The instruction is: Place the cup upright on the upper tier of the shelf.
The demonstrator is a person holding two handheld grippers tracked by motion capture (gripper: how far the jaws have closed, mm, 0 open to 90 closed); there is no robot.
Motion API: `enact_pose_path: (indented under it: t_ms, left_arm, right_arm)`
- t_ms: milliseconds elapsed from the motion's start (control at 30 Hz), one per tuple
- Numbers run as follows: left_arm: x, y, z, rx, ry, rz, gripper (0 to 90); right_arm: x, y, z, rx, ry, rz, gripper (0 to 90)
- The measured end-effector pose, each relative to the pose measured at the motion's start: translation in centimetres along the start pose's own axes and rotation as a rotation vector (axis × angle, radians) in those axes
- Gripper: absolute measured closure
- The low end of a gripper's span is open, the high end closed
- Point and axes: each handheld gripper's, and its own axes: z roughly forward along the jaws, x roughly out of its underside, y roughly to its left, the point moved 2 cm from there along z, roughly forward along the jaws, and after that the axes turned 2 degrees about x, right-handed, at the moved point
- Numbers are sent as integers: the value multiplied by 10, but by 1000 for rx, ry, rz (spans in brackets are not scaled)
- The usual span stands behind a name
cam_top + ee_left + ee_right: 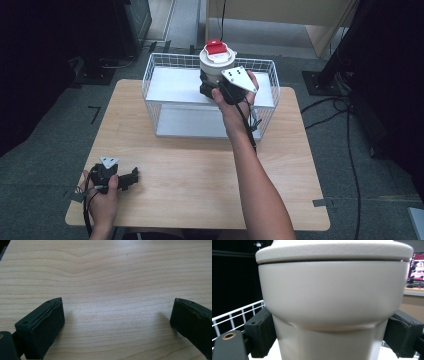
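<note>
From the high view I see my right gripper up at the white wire basket that stands at the far side of the wooden table, and it has a cream container with a red cap between its jaws. In the right gripper view the container is very close: a wide upper body under a rimmed lid, narrowing to a slimmer lower section, and my two black jaws press against that lower section, one on each side, so the grip is closed on it. The container sits upright above the basket's upper white shelf; I cannot tell whether its base touches the shelf or hangs just clear of it. A stretch of the basket's wire rim shows to the left behind the jaw. My left gripper rests low at the near left corner of the table, well apart from the basket, and in the left gripper view its jaws stand spread wide over bare wood grain with nothing between them.
</note>
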Motion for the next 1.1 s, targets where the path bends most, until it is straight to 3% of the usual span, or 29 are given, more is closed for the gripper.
enact_pose_path:
  t_ms: [467,600,833,1100]
  left_arm:
    - [0,0,0,0,-2,-2,0]
    - [0,0,0,0,-2,-2,0]
    - [0,0,0,0,-2,-1,0]
    - [0,0,0,-1,-1,1,0]
  right_arm:
    - [-10,-12,34,30,17,-4,117]
    - [-5,-16,38,33,30,18,117]
    - [0,-19,40,38,39,10,117]
    - [3,-23,35,29,42,52,114]
